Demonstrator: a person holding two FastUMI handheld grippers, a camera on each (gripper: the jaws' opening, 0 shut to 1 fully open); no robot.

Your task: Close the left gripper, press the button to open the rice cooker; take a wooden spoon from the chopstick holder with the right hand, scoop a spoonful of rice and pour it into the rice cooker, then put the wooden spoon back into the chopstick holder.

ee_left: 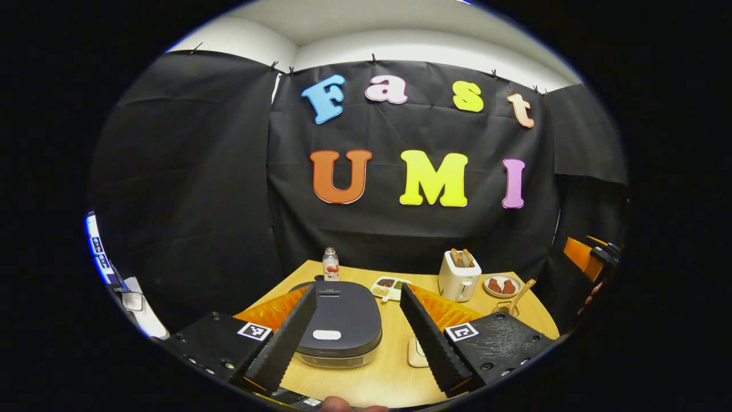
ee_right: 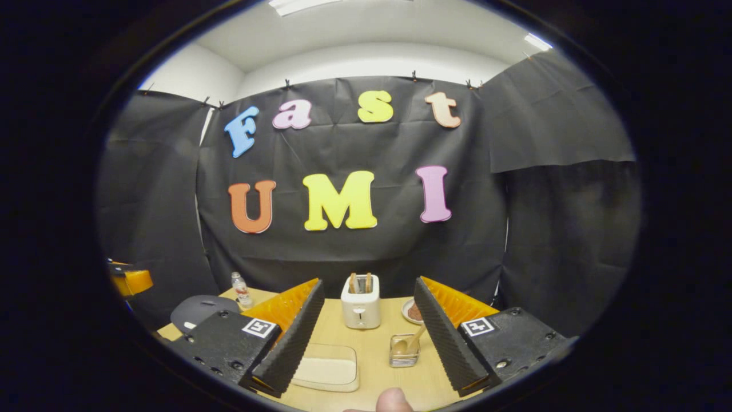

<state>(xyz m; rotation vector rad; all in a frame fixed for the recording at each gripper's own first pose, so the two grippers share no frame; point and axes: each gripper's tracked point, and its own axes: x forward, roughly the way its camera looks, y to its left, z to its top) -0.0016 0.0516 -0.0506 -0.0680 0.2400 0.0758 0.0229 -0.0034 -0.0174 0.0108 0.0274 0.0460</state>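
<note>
Rice cooker (ee_left: 342,323) on table (ee_left: 394,377), lid down, button unpressed. Beyond it to the right, wooden spoon (ee_right: 413,339) upright in chopstick holder (ee_right: 404,350). Left gripper (ee_left: 357,329) and right gripper (ee_right: 369,335) both spread wide, empty. Nothing done yet.

Staged kitchen set in a recording booth, not a real home. Black cloth walls clipped up under a white ceiling with strip lights. Light wooden worktop (ee_left: 394,372) carries kitchen gear: dark grey rounded rice cooker (ee_left: 342,323) with lid shut, directly ahead between the left claw (ee_left: 359,326) fingers; white two-slot toaster (ee_right: 361,306) with bread slices, straight ahead of the right claw (ee_right: 369,337); clear holder with a wooden spoon (ee_right: 407,343) just before it; small plate of food (ee_left: 502,285); plastic bottle (ee_left: 330,264) far back.
</note>
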